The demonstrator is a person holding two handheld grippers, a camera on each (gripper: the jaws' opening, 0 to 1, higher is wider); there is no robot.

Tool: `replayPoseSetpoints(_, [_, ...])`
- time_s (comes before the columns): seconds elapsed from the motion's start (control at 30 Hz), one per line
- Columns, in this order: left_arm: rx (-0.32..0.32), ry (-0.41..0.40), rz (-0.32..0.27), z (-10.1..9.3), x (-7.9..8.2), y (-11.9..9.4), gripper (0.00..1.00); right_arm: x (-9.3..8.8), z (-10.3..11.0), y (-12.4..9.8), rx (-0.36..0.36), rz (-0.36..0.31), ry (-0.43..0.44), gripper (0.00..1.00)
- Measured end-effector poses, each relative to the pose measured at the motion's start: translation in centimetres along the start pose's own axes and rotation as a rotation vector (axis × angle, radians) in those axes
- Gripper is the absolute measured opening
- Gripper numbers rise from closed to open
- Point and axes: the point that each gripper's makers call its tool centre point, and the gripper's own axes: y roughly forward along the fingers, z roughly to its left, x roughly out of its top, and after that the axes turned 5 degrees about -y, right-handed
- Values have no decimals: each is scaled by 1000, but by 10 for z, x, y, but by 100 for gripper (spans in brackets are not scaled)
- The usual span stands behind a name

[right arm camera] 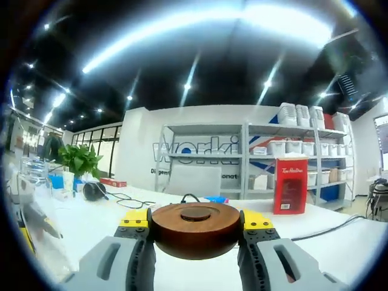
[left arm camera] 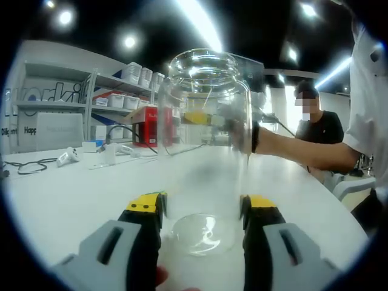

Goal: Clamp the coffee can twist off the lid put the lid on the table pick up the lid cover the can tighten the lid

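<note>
In the left gripper view, the left gripper (left arm camera: 203, 209) clamps the can (left arm camera: 205, 151), a clear glass jar standing upright on the white table (left arm camera: 73, 194). Its two yellow-tipped fingers (left arm camera: 144, 209) press against opposite sides of the can near its base, and the can rises tall above them. The can's mouth is open, with no lid on it. Beyond the can, to the right of the fingers, a person's arm (left arm camera: 297, 148) reaches in toward the can's far side. Cables (left arm camera: 30, 165) lie on the table well to the left of the fingers, and shelves (left arm camera: 121, 91) with white bins stand further back.

In the right gripper view, the right gripper (right arm camera: 196, 227) holds the lid (right arm camera: 195, 229), a round brown wooden disc, clamped flat between its two fingers (right arm camera: 134, 224). The lid fills the gap from one fingertip to the other and sits level, above the table (right arm camera: 315, 242). A red box (right arm camera: 290, 185) stands on the table beyond the right finger. A potted plant (right arm camera: 79, 160) stands far off to the left of the fingers. The glass can's edge (right arm camera: 36, 206) shows at the far left, beside the left finger.
</note>
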Motion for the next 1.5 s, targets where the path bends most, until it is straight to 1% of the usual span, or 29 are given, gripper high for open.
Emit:
replayPoseSetpoints(0.2, [-1, 0, 0, 0, 0, 0, 43, -19, -2, -4, -40, 37, 19, 48])
replayPoseSetpoints(0.27, [-1, 0, 0, 0, 0, 0, 43, -24, -5, -5, -56, 52, -9, 48])
replayPoseSetpoints(0.3, [-1, 0, 0, 0, 0, 0, 43, -26, -5, -6, -59, 55, 3, 48])
replayPoseSetpoints(0.5, [-3, 0, 0, 1, 0, 0, 43, -38, 2, -9, -47, 75, 22, 48])
replayPoseSetpoints(0.63, [-5, 0, 1, 0, 0, 0, 43, -49, 3, -10, -48, 103, 32, 48])
replayPoseSetpoints(0.67, [-5, 0, 0, 0, 0, 0, 43, -53, 3, -10, -52, 117, 20, 48])
replayPoseSetpoints(0.9, [-7, 0, 1, 0, 0, 0, 43, -68, 6, -8, -46, 160, 17, 48])
replayPoseSetpoints(1.0, [-8, 0, 1, 0, 0, 0, 43, -73, 5, -8, -52, 173, 7, 48])
replayPoseSetpoints(1.1, [-9, -1, 0, 0, 0, 0, 43, -74, 4, -8, -64, 178, 3, 48])
replayPoseSetpoints(1.2, [-9, 0, 1, 0, 0, 0, 43, -79, 5, -7, -67, 200, -16, 48])
replayPoseSetpoints(1.37, [-9, 0, 1, 0, 0, 0, 43, -86, 3, -7, -64, 225, -5, 48])
replayPoseSetpoints(1.5, [-12, 0, 1, 0, 0, 0, 43, -90, 3, -6, -60, 238, -15, 48])
